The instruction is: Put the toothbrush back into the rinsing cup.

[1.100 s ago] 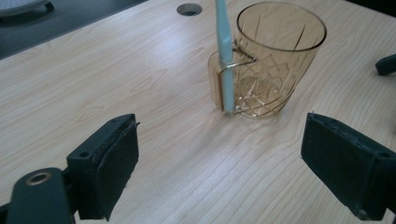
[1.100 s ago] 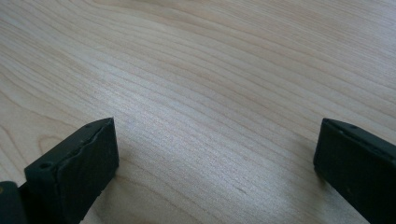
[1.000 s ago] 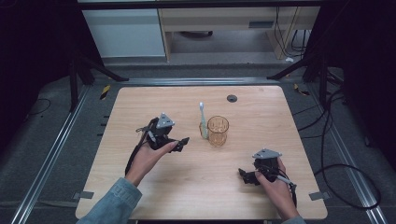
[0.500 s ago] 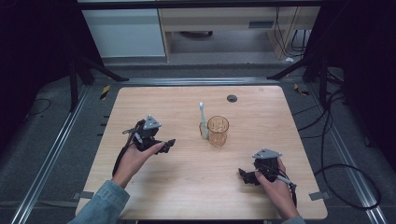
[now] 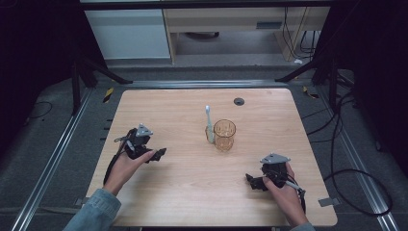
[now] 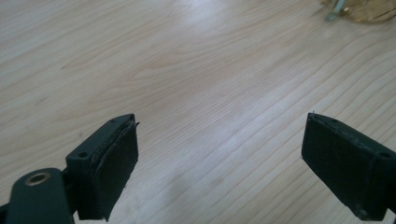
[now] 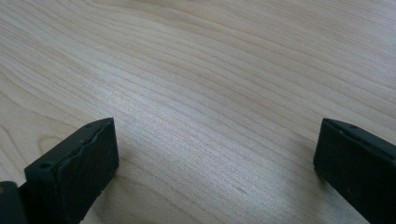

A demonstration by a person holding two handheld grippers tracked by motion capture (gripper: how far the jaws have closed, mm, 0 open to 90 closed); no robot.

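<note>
— So, where do we stand with the cup [image 5: 224,134]?

— We see it upright near the middle of the counter [image 5: 183,187], amber and see-through. A pale toothbrush [image 5: 209,123] stands just beside it on its left, touching its rim, head upward. Whether its foot sits inside the cup or outside we cannot tell from the high view.

— And our left gripper [image 5: 159,153]?

— We hold it low over the left part of the counter, well apart from the cup, pointing toward the middle. In the left gripper view its fingers [image 6: 112,163] stand wide apart with bare wood between them; we hold nothing. The base of the cup [image 6: 364,9] and the foot of the toothbrush [image 6: 334,11] just peek in at the top right corner of that view.

— The right gripper [image 5: 251,181]?

— We have it near the front right part of the counter, below and to the right of the cup, pointing left. In the right gripper view its fingers [image 7: 79,172] are also spread wide, down near the wood grain, with nothing between them.

— Anything else on the counter?

— We see a small dark round cap [image 5: 239,101] set in the wood toward the far edge, behind the cup.
</note>
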